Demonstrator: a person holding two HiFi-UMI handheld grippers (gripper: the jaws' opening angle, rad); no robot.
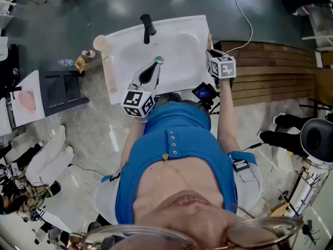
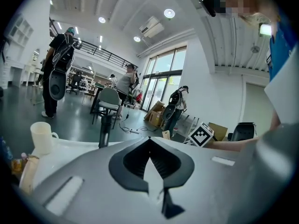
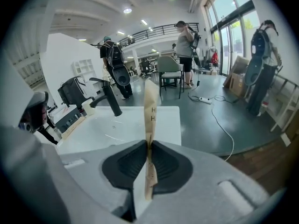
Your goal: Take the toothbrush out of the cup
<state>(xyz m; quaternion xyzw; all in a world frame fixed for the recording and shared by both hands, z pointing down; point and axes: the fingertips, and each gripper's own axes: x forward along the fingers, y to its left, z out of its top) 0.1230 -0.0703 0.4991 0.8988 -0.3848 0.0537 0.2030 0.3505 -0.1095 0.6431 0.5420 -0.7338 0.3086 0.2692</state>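
My right gripper (image 3: 148, 146) is shut on a flat beige toothbrush (image 3: 151, 111), which stands upright between its pads with its upper end well above the jaws. In the head view this gripper (image 1: 212, 53) is at the right rim of the white sink (image 1: 179, 40), and the toothbrush (image 1: 210, 40) shows as a thin beige strip. The cream cup (image 1: 100, 42) stands at the sink's far left corner and also shows in the left gripper view as a cup (image 2: 42, 136). My left gripper (image 1: 155, 67) hangs over the basin with its jaws shut and nothing between them (image 2: 149, 143).
A black faucet (image 1: 148, 27) stands at the back of the sink. A long beige pack (image 1: 108, 72) lies along the sink's left rim. A wooden bench (image 1: 276, 72) is to the right, a dark tray (image 1: 62, 90) to the left. People stand in the hall beyond.
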